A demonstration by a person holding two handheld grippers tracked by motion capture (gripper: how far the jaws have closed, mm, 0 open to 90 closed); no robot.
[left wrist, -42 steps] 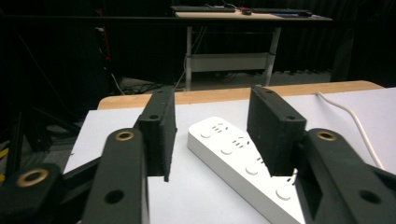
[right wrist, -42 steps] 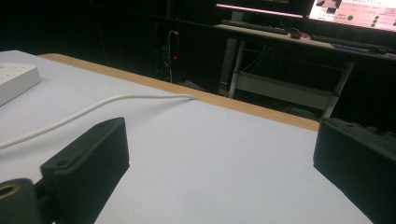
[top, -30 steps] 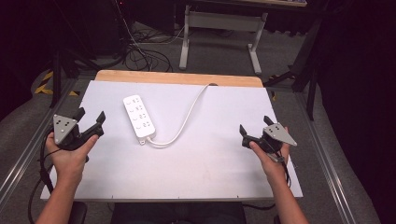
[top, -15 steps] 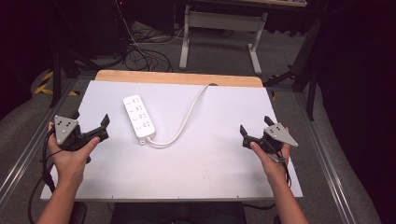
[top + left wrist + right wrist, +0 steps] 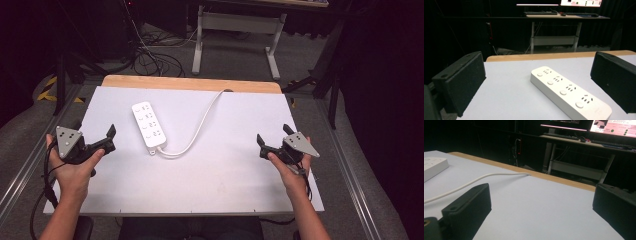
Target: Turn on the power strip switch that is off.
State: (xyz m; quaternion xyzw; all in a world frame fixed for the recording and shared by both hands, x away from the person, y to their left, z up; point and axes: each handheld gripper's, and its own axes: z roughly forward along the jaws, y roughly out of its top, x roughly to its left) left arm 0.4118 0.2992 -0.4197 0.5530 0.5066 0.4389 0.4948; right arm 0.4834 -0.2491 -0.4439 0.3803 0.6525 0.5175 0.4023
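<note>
From the high view, a white power strip (image 5: 149,126) lies flat on the white surface (image 5: 225,170), left of centre and toward the far side, its long body angled so one end points far-left and the other near-right. Its top carries a row of socket groups with small round buttons beside them. A white cord (image 5: 197,127) leaves its near end, loops briefly toward the near side, then curves away to the far edge, where a strip of bare wood (image 5: 190,83) borders the surface. The left hand-held gripper (image 5: 105,139) sits at the near left, held in a hand (image 5: 75,170), its jaws spread wide and pointing toward the power strip, apart from it. The right hand-held gripper (image 5: 272,137) sits at the near right in the other hand (image 5: 290,170), jaws also wide, well apart from the cord. In the left gripper view, the power strip (image 5: 569,91) lies between the two black spread jaws, close ahead, showing four socket groups, each with a round button. In the right gripper view, the cord (image 5: 474,182) runs across the surface from the left toward the wooden edge, and one corner of the power strip (image 5: 434,167) shows at the far left; the jaws stand wide with nothing between them.
</note>
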